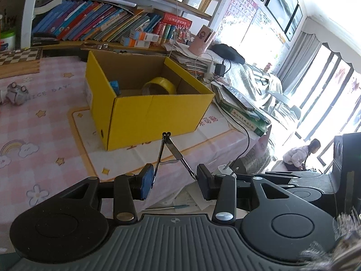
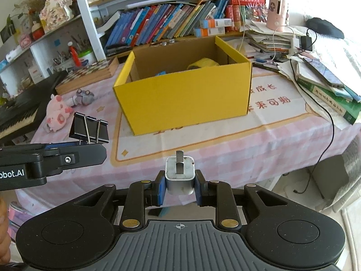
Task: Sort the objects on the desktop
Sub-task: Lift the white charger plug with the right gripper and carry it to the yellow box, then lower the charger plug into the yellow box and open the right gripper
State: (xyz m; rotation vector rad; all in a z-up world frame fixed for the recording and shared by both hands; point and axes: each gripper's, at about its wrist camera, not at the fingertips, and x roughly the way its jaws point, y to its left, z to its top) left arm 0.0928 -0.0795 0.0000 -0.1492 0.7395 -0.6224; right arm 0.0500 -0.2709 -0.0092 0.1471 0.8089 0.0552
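Carrying loads boxward: the left gripper clamps a binder clip by its handles, the right gripper squeezes a charger plug; the yellow box waits at twelve o'clock.

The left wrist view looks forward and downward along the left gripper, whose body fills the bottom of the frame. It faces the yellow box at frame centre from one corner, close by, with the bookshelf across the top and bright windows at the right edge. The right wrist view looks steeply down along the right gripper and faces the box's long side squarely, near the table edge. Both views share the box, the bookshelf and the pink tablecloth; the left gripper shows at the right view's left edge.
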